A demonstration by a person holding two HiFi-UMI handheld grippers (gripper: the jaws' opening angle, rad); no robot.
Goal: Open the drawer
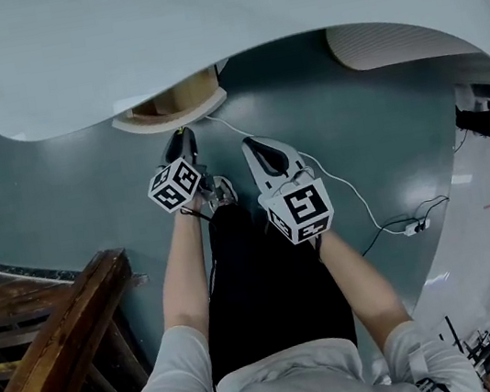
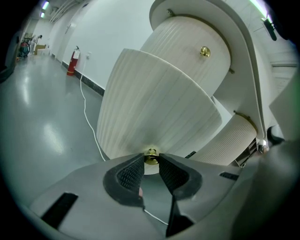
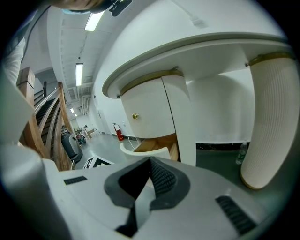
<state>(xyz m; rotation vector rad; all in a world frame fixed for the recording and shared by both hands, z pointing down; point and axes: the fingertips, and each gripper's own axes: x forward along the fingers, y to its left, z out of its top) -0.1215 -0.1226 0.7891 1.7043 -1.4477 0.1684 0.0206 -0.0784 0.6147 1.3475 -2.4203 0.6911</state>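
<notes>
1. Markings: each gripper carries a marker cube, the left (image 1: 174, 185) and the right (image 1: 301, 211), faced with black-and-white square code patterns. These are the only printed marks that can be made out.
2. Left gripper (image 2: 151, 162): in the left gripper view its ribbed pads (image 2: 130, 174) pinch the brass knob (image 2: 151, 156) of the drawer (image 2: 150, 103), one pad on either side of it. The knob sits at 12 o'clock of the jaw tips, low on the ribbed cream front.
3. Right gripper (image 3: 149, 165): in the right gripper view the pad tips are pressed together with nothing between them, and it is clear of the furniture.
4. Pose: in the head view both forearms, the left (image 1: 182, 266) and the right (image 1: 357, 279), reach forward side by side. Both grippers slope downward towards 12 o'clock, and the right gripper lies at 3 o'clock of the left one.
5. Drawer position: it stands open under the white table top (image 1: 197, 21), at 12 o'clock of the left gripper, with its wooden inside showing.
6. Upper drawer (image 2: 183, 40): lies at 1 o'clock of the held knob and bears its own knob (image 2: 205, 51).
7. Surroundings: a red fire extinguisher (image 2: 72, 62) stands at 10 o'clock by the wall. A white cable (image 2: 89, 119) runs across the floor, and a wooden chair (image 1: 57, 352) is at 8 o'clock in the head view.
</notes>
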